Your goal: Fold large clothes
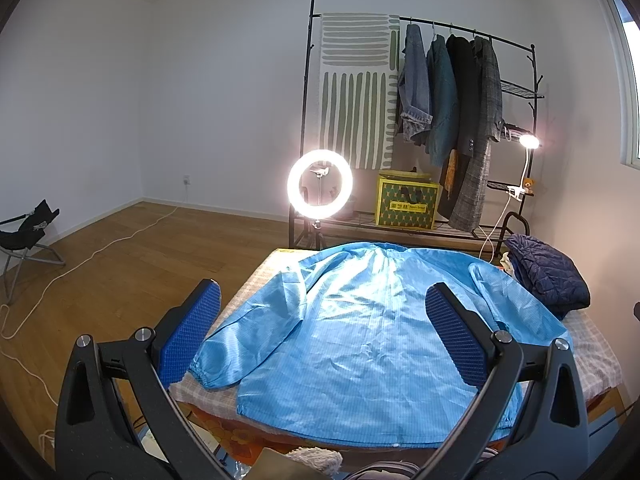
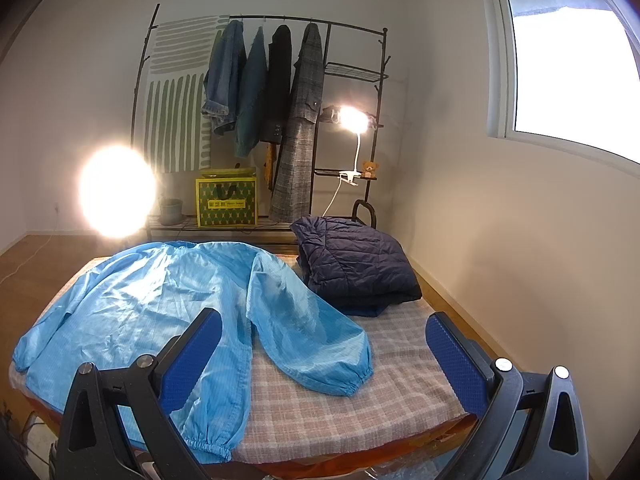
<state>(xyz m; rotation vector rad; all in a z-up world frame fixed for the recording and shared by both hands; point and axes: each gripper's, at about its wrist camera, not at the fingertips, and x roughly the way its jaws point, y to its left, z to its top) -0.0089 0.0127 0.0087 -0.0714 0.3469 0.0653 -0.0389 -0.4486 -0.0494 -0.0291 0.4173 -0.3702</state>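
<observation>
Your left gripper (image 1: 320,320) is spread wide with nothing between its blue pads, hovering above the near hem of the light blue coat (image 1: 360,340), which lies spread flat, collar away from you, on the checked table cover (image 1: 596,360). Ahead of this claw and to its left, one sleeve (image 1: 256,332) runs down toward the near table edge, its elastic cuff just beside the left pad. Your right gripper (image 2: 324,356) is likewise spread and holds nothing; the coat's other sleeve (image 2: 308,332) lies directly between and just beyond its fingers, the cuff resting on the checked cover, while the coat body fills the space ahead and to the left. Farther ahead and slightly right of that claw, a folded dark navy quilted jacket (image 2: 356,264) sits on the far corner, touching the sleeve's upper part. Beyond the table stand a lit ring light (image 1: 320,184) and a clothes rack (image 1: 440,120) with hanging garments.
</observation>
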